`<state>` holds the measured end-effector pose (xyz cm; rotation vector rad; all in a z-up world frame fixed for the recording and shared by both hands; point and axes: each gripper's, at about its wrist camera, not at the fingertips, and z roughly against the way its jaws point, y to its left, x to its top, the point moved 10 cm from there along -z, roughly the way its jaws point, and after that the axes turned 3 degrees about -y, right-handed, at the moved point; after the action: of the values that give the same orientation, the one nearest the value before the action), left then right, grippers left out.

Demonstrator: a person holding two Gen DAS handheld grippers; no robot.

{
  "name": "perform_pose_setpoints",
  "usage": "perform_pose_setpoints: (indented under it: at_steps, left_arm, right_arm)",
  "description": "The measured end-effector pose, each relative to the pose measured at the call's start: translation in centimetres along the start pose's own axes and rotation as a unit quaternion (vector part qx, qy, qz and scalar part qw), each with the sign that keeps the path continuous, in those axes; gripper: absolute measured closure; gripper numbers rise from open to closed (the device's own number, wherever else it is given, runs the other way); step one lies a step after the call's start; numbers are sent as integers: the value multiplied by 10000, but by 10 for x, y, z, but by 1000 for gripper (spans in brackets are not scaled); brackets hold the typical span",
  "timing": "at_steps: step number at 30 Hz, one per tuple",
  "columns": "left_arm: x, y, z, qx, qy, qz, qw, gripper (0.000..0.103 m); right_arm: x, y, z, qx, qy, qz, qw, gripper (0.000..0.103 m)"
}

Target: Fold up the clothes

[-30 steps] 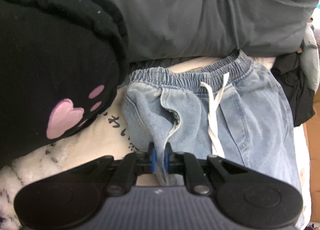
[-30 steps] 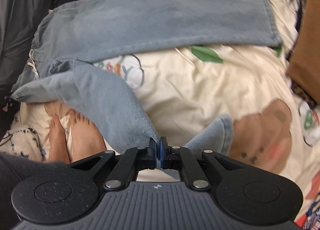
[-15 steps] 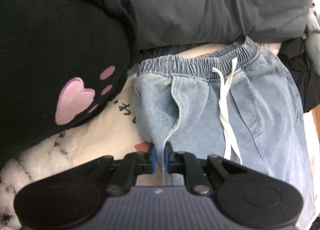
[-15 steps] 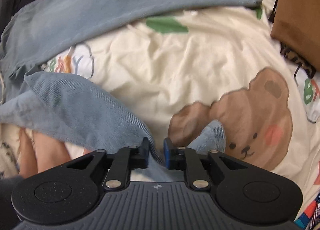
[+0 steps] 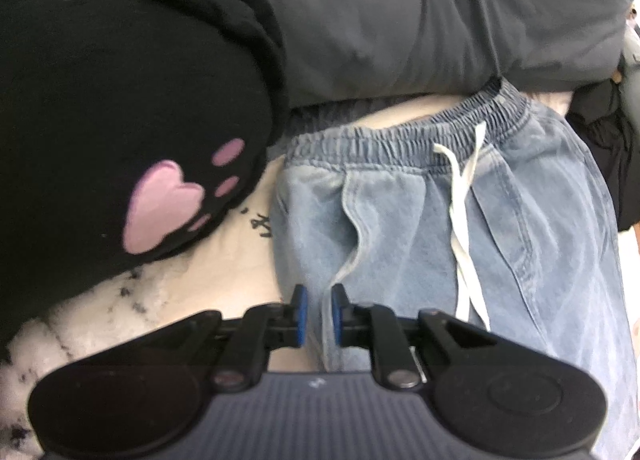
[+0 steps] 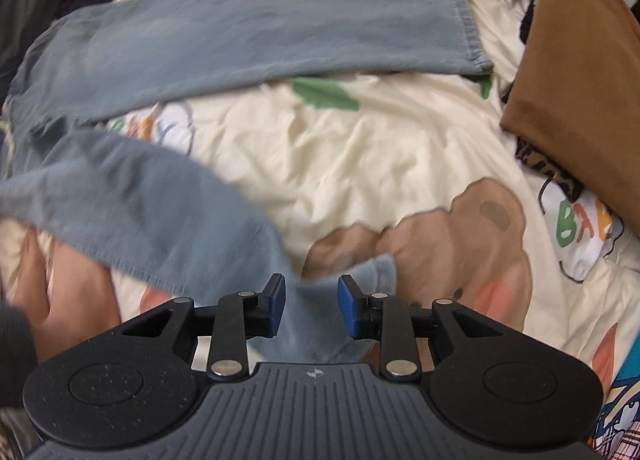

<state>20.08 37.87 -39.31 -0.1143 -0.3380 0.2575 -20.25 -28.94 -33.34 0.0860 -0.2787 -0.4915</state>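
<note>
Left gripper [image 5: 318, 314] slightly parted, a denim fold loose between its pads, the jeans [image 5: 460, 227] spreading ahead with the white drawstring [image 5: 460, 211] just right. Right gripper [image 6: 311, 306] wide apart over a trouser leg (blurred); the other leg [image 6: 260, 39] lies far ahead across the cream duvet [image 6: 360, 147].

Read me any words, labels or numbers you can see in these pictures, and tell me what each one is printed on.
"BA", green then orange, more letters cut off: printed on the bedsheet at right in the right wrist view.
Coloured letters on the sheet beside the jeans: partly covered, unreadable.
Black handwritten-style characters on the sheet in the left wrist view: blurred, unreadable.
Small emblem on the right gripper body: no text.
</note>
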Motion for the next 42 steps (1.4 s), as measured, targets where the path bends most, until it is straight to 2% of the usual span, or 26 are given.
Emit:
perform_pose_setpoints:
  at_steps: [5,8,12,14,17,20,23,26,28,29,30,31,32,36,42]
  left_arm:
    - [-1,7,-1,69,-15,106,9999,90]
    - [-4,10,-2,107,11,134,9999,89]
    - [-8,16,-6,162,33,168,9997,87]
    - [-10,17,-9,144,23,112,9998,87]
    - [-15,17,-16,139,-7,25,9999,86]
    - [-25,21,-23,128,45,248,9996,86]
    - [-34,25,-27,97,107,443,9989,86]
    - [-34,28,-26,109,77,451,9989,82]
    - [-33,31,-26,108,84,561,9983,81]
    - [-33,32,-26,110,97,612,9980,80]
    - [-34,33,-25,112,109,663,9977,79]
    - [-34,34,-25,115,122,714,9973,78]
    - [-34,34,-24,131,139,727,9972,78]
    - [-29,32,-18,222,207,686,9972,80]
    - [-22,34,-5,280,185,727,9968,80]
  right_arm:
    - [-32,24,-6,184,123,754,9969,67]
    - [-53,35,-23,207,270,1050,9939,67]
    - [-67,44,-45,138,303,1183,9924,66]
    - [-72,46,-55,25,304,1268,9915,59]
    - [-76,44,-65,-142,165,1324,9910,58]
    - [-80,40,-76,-256,166,1320,9908,58]
    - [-81,40,-78,-311,147,1327,9906,48]
    - [-81,40,-81,-365,127,1333,9903,47]
    - [-81,40,-83,-402,114,1337,9901,51]
    - [-81,40,-83,-420,108,1339,9900,59]
    - [-82,40,-84,-438,101,1341,9899,72]
    - [-81,38,-82,-416,102,1292,9907,81]
    - [-79,35,-78,-362,108,1200,9921,96]
    - [-71,24,-59,-168,110,868,9960,102]
    - [-46,16,-12,-117,-284,633,9975,102]
